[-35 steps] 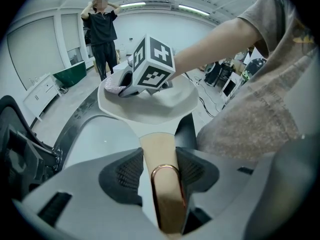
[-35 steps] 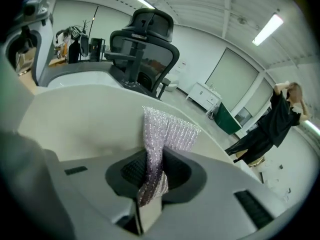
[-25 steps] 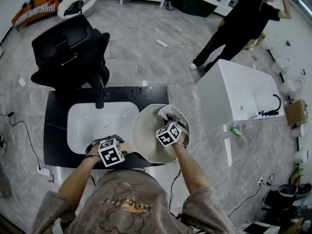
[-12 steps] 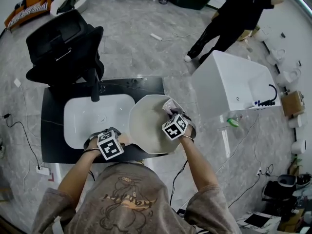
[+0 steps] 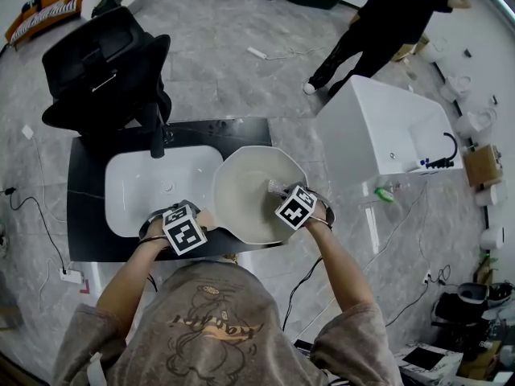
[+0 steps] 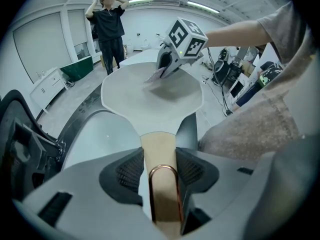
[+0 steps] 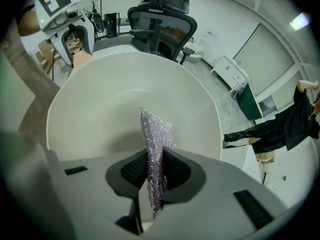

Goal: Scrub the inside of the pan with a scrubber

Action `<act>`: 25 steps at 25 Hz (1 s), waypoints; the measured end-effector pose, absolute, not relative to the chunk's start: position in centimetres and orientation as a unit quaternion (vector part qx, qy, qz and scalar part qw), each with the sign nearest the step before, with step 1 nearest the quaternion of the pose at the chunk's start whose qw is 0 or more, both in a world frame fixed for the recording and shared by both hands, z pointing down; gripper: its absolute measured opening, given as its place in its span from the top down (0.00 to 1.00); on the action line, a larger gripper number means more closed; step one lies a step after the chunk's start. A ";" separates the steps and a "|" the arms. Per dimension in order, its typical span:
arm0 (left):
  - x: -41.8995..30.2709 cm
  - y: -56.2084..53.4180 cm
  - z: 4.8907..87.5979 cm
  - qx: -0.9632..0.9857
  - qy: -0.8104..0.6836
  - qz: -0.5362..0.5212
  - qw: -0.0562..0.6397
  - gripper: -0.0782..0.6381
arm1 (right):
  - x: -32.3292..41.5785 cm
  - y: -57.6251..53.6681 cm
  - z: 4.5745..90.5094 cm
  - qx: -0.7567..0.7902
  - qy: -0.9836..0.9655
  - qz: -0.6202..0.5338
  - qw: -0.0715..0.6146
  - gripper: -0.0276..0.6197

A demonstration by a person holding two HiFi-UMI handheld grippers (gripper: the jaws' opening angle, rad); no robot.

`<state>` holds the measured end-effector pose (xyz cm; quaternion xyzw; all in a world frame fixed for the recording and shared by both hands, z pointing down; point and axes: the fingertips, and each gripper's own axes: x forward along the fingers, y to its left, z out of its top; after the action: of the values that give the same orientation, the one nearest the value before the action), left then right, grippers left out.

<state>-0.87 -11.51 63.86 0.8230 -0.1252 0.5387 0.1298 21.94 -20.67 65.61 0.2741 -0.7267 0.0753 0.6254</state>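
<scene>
Scrubber (image 7: 157, 134) pinched thinly in right claw (image 7: 154, 173) may be dragged out by hard rubbing; pan handle (image 6: 159, 146) is clenched in left claw (image 6: 160, 170).

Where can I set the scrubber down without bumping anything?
The sink basin is bare, bordered by the faucet behind and the pan on its right. The counter strip left of the basin is bare. The front edge is crowded: left gripper on the pan handle, right gripper with the scrubber inside the pan.
</scene>
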 end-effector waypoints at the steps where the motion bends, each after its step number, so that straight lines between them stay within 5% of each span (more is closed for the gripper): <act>1: -0.9 -11.5 63.9 0.823 -0.126 0.539 0.130 0.60 | 21.9 -20.1 65.7 0.265 -0.728 0.086 0.626 0.84; 25: -0.7 -11.3 63.9 0.815 -0.137 0.545 0.142 0.60 | 12.9 -8.6 66.1 0.064 -0.774 0.279 0.565 0.84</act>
<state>-0.73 -11.27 63.92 0.8148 -0.1371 0.5452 0.1419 12.91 -8.55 66.12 0.0642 -0.7738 0.2789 0.5651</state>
